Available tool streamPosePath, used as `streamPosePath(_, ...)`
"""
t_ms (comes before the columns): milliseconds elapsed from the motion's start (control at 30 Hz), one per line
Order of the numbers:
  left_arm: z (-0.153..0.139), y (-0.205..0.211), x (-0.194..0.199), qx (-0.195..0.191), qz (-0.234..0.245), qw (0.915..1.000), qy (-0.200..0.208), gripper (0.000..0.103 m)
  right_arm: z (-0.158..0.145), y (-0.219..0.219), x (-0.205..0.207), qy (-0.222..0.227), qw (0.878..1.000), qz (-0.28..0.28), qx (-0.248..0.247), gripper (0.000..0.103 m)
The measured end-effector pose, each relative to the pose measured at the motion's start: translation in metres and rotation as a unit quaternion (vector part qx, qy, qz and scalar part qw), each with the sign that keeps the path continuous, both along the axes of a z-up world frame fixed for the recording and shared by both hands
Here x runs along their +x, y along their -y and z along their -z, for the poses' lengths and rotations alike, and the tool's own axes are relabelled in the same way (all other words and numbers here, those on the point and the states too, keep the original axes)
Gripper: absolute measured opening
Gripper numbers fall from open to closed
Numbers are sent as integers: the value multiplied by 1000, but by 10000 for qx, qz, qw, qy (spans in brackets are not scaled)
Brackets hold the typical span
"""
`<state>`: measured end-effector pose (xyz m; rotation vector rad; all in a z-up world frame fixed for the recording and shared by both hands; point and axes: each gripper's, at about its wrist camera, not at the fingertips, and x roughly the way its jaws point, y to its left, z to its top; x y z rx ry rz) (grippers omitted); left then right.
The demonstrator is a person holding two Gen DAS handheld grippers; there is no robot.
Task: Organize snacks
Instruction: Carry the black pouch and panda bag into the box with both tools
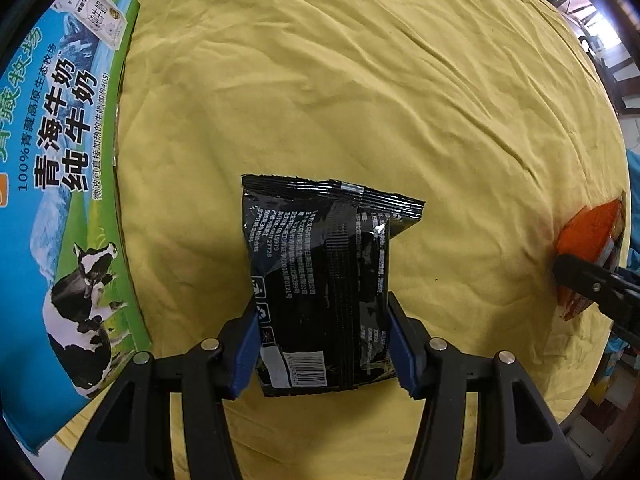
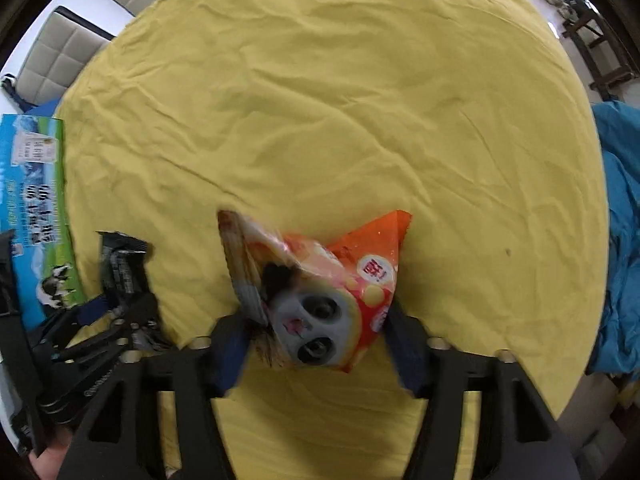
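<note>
A black snack packet (image 1: 320, 280) with white print and a barcode stands between the blue pads of my left gripper (image 1: 322, 344), which is shut on its lower half. My right gripper (image 2: 316, 340) is shut on an orange packet (image 2: 320, 292) with a panda face, held slightly above the yellow cloth. The left wrist view shows that orange packet (image 1: 592, 236) at the far right with the right gripper's finger across it. From the right wrist view the black packet (image 2: 120, 264) and the left gripper appear at the lower left.
A blue and green milk carton box (image 1: 60, 184) with a cow picture lies along the table's left edge, close to the black packet. Wrinkled yellow cloth (image 2: 340, 120) covers the round table. Padded chairs (image 2: 68, 56) stand beyond the far left, blue fabric (image 2: 620, 240) at the right.
</note>
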<state>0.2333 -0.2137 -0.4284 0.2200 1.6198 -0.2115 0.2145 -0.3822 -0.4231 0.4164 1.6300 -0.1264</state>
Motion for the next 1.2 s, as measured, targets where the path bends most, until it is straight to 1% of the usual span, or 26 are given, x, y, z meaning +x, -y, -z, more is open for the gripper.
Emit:
streamPosePath(67,-11,-4,-3,-9,13,10000,55,53,-2,-3,-1,80,10000,43,-27,54)
streamPosePath(100,-16,-6,-5,-31,14,9999,95,53,-4,-5,-1,118,9999,44,-57,54)
streamPosePath(167,-27,-5,-7,-64,39,9998,159,53,-7,7,-7,167,9998,44,-63,51)
streamPosePath(300,-47,-6,-11,-145,137,9991,385,53,-18,0,-9,258,9997,37,-29,48)
streamPosePath(333,-55,-5,-13,-171,161,9987,456,53,-25,5,-16,292,9996,33,-37,48)
streamPosePath(433,-76,-7,-17,-267,209,9975,620,53,-42,4,-17,438,9990,11,-4,48)
streamPosePath(467,-83,-8,-19,-304,213,9971,667,53,-51,9,-31,490,9988,4,12,47)
streamPosePath(633,-125,-19,-24,-525,233,9940,927,53,-88,3,-35,798,9967,-114,81,47)
streamPosePath(800,-170,-34,-29,-730,204,9896,1223,53,-128,-26,-32,1143,9930,-253,186,47)
streamPosePath(933,-198,-52,-29,-827,169,9861,1434,53,-163,-48,-33,1435,9884,-417,271,47)
streamPosePath(1000,-205,-59,-30,-850,139,9843,1538,53,-183,-63,-33,1591,9856,-491,307,47)
streamPosePath(1100,-224,-80,-29,-854,97,9814,1717,53,-201,-86,-29,1758,9820,-595,356,47)
streamPosePath(1133,-225,-83,-27,-847,80,9808,1752,53,-211,-94,-30,1816,9806,-645,365,47)
streamPosePath(1200,-234,-102,-25,-849,5,9792,1841,53,-222,-110,-27,1917,9780,-712,407,47)
